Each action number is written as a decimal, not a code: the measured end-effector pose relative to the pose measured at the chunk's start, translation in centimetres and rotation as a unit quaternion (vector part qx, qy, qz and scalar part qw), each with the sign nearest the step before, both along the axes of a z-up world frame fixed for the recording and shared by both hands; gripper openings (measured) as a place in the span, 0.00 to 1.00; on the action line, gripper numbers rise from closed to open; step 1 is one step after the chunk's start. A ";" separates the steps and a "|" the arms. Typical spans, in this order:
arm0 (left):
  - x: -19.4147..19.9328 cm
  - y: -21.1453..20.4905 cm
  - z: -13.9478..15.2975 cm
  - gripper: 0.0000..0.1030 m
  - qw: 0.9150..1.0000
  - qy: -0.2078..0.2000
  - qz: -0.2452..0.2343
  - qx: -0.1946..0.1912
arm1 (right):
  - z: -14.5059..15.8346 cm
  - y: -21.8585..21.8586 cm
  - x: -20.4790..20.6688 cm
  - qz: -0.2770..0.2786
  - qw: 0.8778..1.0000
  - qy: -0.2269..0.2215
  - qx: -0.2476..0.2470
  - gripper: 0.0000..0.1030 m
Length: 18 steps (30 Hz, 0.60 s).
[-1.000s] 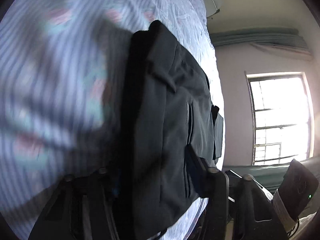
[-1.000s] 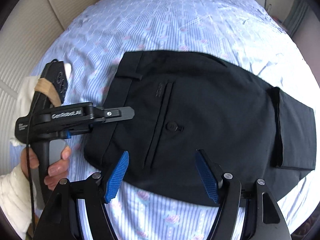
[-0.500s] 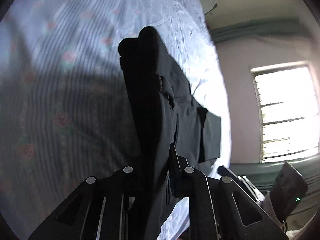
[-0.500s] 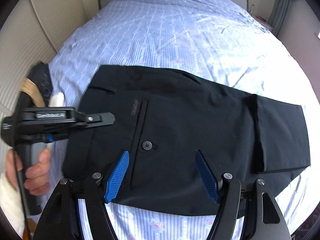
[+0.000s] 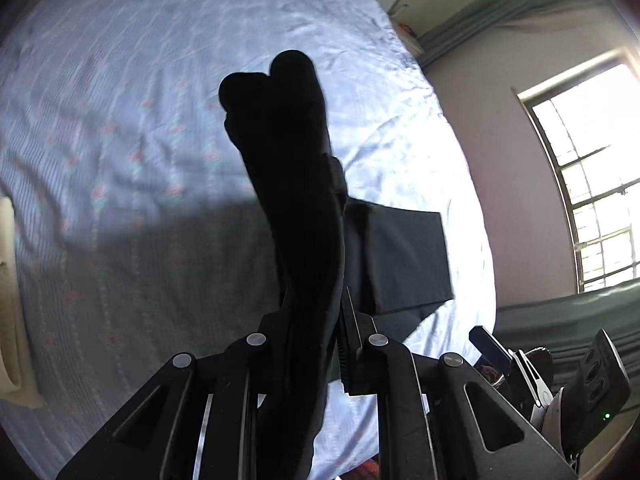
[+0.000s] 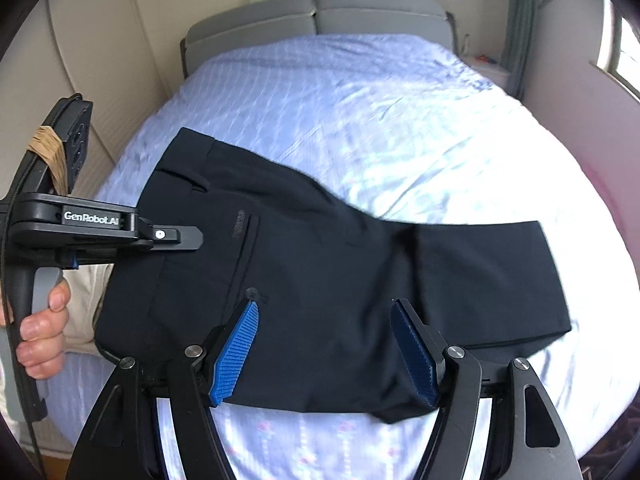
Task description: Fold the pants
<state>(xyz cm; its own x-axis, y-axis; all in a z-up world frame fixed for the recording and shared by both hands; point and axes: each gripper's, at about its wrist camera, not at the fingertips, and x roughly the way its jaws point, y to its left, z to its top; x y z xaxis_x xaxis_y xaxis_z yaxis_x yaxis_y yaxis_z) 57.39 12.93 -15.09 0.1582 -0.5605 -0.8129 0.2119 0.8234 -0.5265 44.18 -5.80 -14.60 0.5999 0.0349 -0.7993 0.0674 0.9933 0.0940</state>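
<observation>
One pair of black pants (image 6: 320, 280), one bed (image 6: 360, 92) with two grey headboard cushions (image 6: 320, 12), two grippers: left gripper (image 5: 314, 344), right gripper (image 6: 324, 352), one window (image 5: 592, 184).

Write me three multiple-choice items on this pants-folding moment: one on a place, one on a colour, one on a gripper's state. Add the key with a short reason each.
1. Where do the pants lie?
A. on a wooden floor
B. on the bed
C. on a chair

2. What colour are the pads of the right hand-held gripper?
A. blue
B. red
C. yellow

3. What is the state of the left hand-held gripper?
A. open and empty
B. shut on a pillow
C. shut on the pants

Key: 1 B, the dark cloth is spread over the striped light blue sheet. 2 A, both ribbed pads show blue in the right wrist view. 3 C, a bunched edge of black cloth is pinched between its fingers in the left wrist view.
</observation>
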 end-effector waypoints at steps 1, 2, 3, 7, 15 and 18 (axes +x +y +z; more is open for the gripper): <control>-0.4 -1.1 0.8 0.17 1.000 -0.005 -0.003 0.005 | 0.7 -1.4 -0.8 -0.004 1.000 -0.008 0.001 0.68; -0.9 -2.6 1.7 0.17 1.000 -0.014 -0.006 0.016 | 1.0 -2.4 -1.2 -0.006 1.000 -0.013 0.002 0.68; -1.5 -3.7 2.4 0.17 0.999 -0.023 -0.009 0.025 | 1.5 -3.6 -1.8 -0.009 1.000 -0.017 0.003 0.68; -3.1 -8.1 4.4 0.17 0.998 -0.038 0.000 0.044 | 2.8 -9.6 -4.3 -0.014 0.999 -0.035 0.013 0.68; -3.7 -18.5 5.3 0.17 0.987 -0.016 0.101 0.122 | 4.9 -21.9 -5.9 0.010 0.998 -0.052 0.040 0.68; -2.9 -22.1 4.7 0.17 0.978 -0.001 0.145 0.149 | 5.6 -26.2 -5.7 0.016 0.997 -0.062 0.039 0.68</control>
